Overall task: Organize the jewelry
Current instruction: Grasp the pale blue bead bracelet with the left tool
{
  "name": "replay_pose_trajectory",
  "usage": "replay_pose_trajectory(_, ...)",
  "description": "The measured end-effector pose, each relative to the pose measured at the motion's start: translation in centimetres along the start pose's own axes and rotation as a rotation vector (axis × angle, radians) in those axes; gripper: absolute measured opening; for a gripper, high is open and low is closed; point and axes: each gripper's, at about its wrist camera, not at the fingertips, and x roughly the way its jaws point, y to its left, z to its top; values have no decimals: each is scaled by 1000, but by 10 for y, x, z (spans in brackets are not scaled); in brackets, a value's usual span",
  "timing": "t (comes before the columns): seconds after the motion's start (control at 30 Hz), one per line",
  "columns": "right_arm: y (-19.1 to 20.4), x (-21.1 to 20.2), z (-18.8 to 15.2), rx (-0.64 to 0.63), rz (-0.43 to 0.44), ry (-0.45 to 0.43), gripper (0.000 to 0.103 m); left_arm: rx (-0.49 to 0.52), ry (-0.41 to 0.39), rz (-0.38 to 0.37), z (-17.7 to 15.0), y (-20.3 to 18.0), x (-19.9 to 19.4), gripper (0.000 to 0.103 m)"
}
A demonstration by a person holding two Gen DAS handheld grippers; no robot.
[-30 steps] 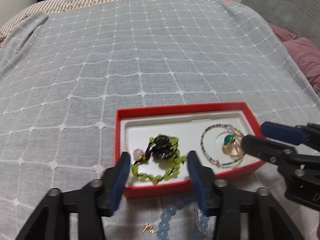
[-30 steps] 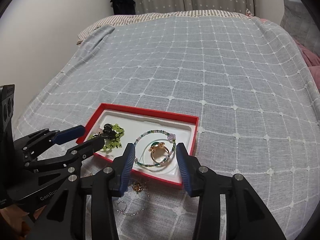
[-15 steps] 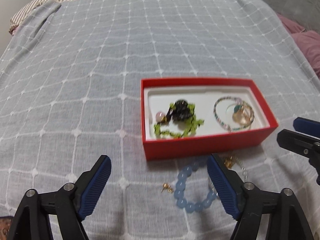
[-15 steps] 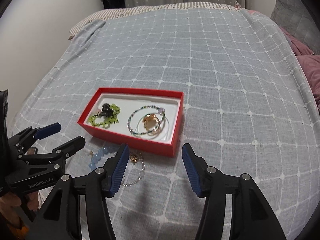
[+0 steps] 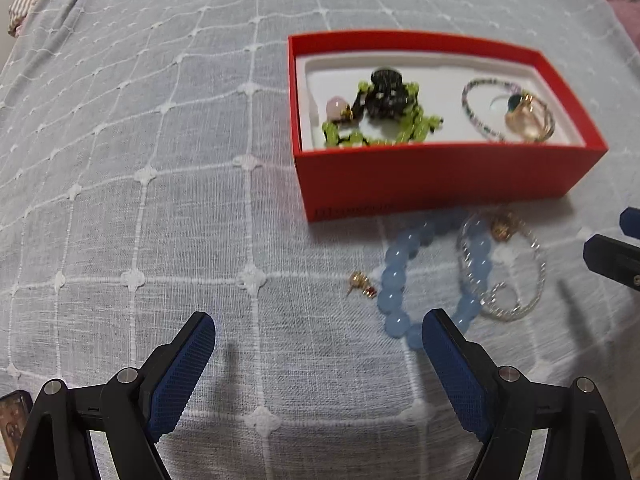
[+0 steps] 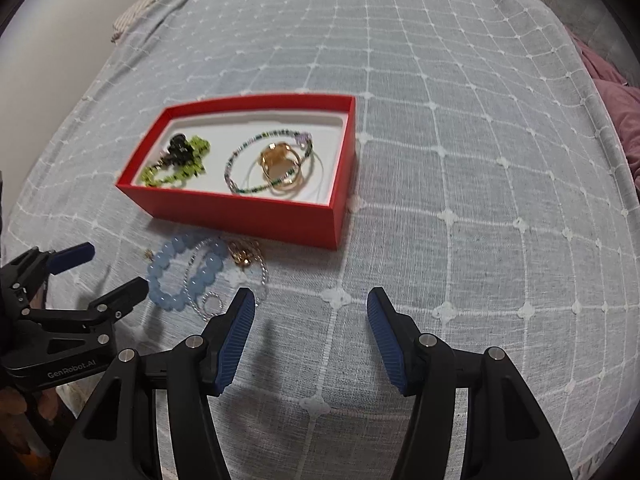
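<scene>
A grey checked bedspread (image 6: pixel 460 160) lies beside a mauve pillow (image 6: pixel 624 120).

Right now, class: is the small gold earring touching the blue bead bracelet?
Apart. The left wrist view shows bedspread between the gold earring and blue bead bracelet.

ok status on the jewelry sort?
Left gripper open, empty. Right gripper open, empty. Blue bead bracelet, silver chain, gold earring outside red box. Nothing blocking.
</scene>
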Motion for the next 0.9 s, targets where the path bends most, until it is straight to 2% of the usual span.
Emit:
replay_pose_trajectory(0.2, 3, 8, -3, -11, -10, 24, 61, 17, 4, -19, -1, -5, 3, 88)
replay_pose_trajectory(0.33, 4, 10, -4, -20, -19, 31, 61, 2, 15, -65, 0, -3, 5, 87)
replay_pose_trajectory(0.5, 4, 11, -4, -22, -25, 31, 61, -43, 36, -170, -2, -4, 5, 67)
replay_pose_trajectory(0.6, 4, 11, -4, -21, -25, 31, 61, -88, 32, -190, 1, -1, 5, 53)
replay_pose_trajectory(0.77, 4, 12, -4, -21, -24, 32, 61, -168, 43, -242, 5, 5, 10, 41)
replay_pose_trajectory(0.9, 2, 12, -3, -10, -25, 27, 61, -155, 45, -202, 6, 0, 15, 31)
